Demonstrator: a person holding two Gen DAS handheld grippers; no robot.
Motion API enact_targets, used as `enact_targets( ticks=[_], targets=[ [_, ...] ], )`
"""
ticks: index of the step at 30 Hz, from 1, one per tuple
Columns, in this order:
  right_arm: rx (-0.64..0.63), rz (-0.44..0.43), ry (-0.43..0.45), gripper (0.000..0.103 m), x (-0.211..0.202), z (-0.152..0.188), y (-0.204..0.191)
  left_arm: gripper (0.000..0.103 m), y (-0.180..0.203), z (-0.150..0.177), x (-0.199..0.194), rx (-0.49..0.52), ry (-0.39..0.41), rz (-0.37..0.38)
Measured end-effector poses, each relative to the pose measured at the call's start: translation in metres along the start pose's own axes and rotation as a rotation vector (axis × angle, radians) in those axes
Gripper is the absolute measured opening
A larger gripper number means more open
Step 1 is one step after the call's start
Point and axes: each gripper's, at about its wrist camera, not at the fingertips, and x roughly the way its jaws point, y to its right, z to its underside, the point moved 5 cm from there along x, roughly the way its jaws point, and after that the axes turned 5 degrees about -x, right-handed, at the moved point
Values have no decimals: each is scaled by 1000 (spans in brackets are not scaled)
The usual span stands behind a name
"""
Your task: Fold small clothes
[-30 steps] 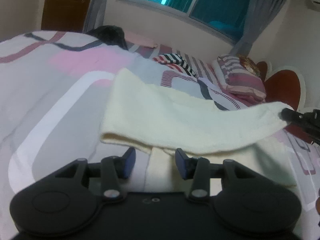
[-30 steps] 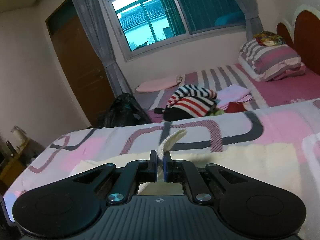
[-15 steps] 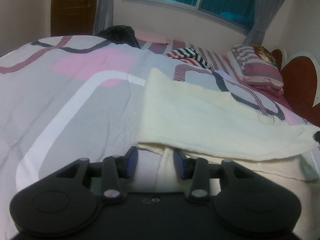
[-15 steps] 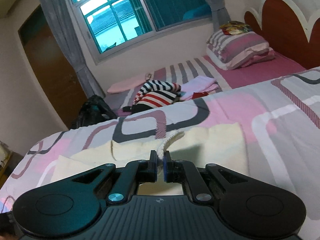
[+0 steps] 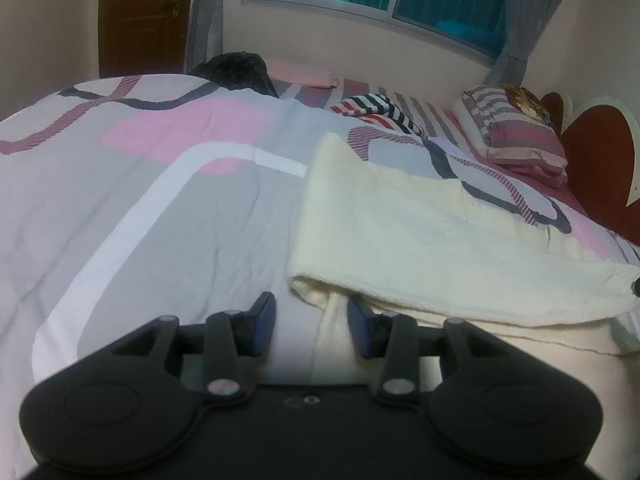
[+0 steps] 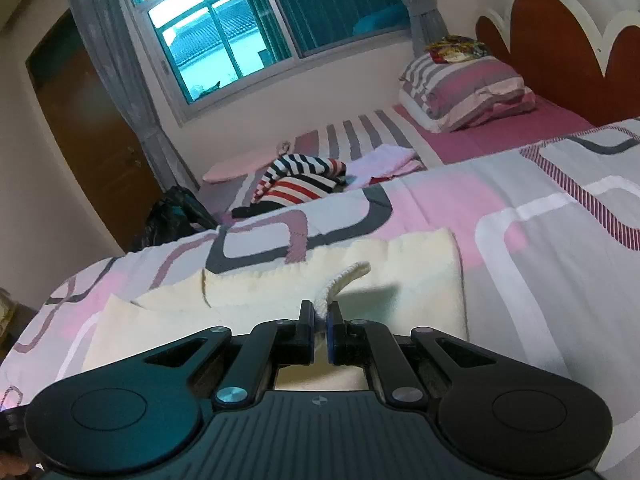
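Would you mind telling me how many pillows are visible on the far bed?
1. A striped pillow lies at the head of the far bed, by the headboard; it also shows in the left view. Others may be hidden behind the quilt.

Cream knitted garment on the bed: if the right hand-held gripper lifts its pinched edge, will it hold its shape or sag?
The cream knitted garment likely sags: its folded layer already droops over itself. The pinched ribbed edge curls limply beyond the right hand-held gripper, suggesting softness. Probably light.
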Motion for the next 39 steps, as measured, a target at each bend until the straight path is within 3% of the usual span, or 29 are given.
enact_targets(
  ticks=[32, 34, 35, 36, 37, 39],
  targets=[
    [39, 121, -78, 5, -9, 39, 45, 40, 2, 2, -2, 57, -10, 14],
    [50, 123, -83, 5, -8, 39, 47, 43, 4, 0, -3, 115, -26, 21],
    [55, 133, -86, 5, -9, 37, 49, 51, 8, -1, -7, 184, -29, 8],
    [51, 156, -82, 5, -13, 34, 49, 66, 12, -2, -17, 265, 4, -14],
    [41, 171, -68, 5, -19, 31, 47, 74, 16, -4, -27, 305, 44, -21],
    [17, 158, -36, 5, -28, 25, 40, 76, 27, -11, -41, 325, 94, 28]
  ],
)
